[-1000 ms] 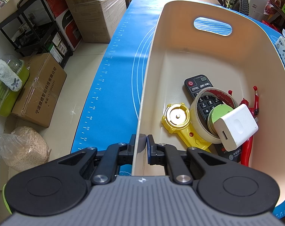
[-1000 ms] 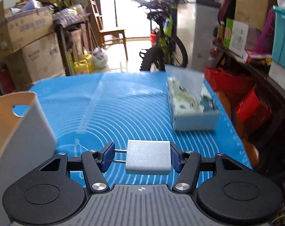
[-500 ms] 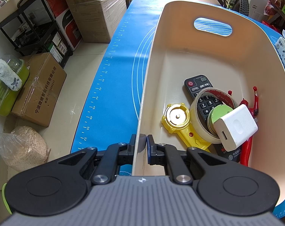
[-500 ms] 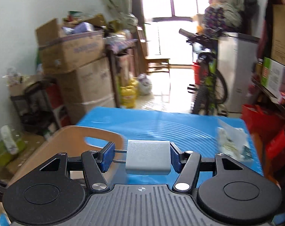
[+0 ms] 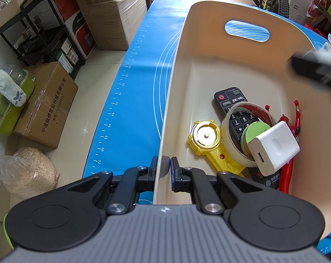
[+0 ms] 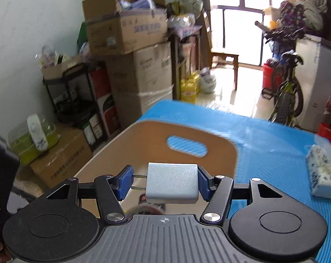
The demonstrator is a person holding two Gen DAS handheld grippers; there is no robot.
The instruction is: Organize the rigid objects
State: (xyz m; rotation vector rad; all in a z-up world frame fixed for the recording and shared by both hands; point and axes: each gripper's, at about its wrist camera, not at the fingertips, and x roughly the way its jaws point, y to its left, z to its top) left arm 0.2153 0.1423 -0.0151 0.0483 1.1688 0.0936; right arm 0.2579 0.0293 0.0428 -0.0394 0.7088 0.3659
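A cream bin (image 5: 248, 74) stands on the blue mat. My left gripper (image 5: 164, 166) is shut on the bin's near left wall. Inside lie a black remote (image 5: 229, 99), a tape roll (image 5: 227, 135), a yellow tool (image 5: 206, 137), a white charger (image 5: 273, 148) and a red tool (image 5: 293, 129). My right gripper (image 6: 165, 180) is shut on a grey plug adapter (image 6: 172, 183), its prongs pointing left, held above the bin (image 6: 156, 142). It shows blurred at the right edge of the left wrist view (image 5: 316, 69).
A tissue pack (image 6: 323, 175) lies on the blue mat (image 6: 275, 153) to the right of the bin. Cardboard boxes (image 5: 45, 103), a black shelf (image 5: 40, 28) and a sack stand on the floor left of the table. A bicycle (image 6: 285, 94) stands behind.
My right gripper has swung left with the adapter, from over the mat near the tissue pack to above the bin, and now enters the left wrist view. The left gripper has not moved.
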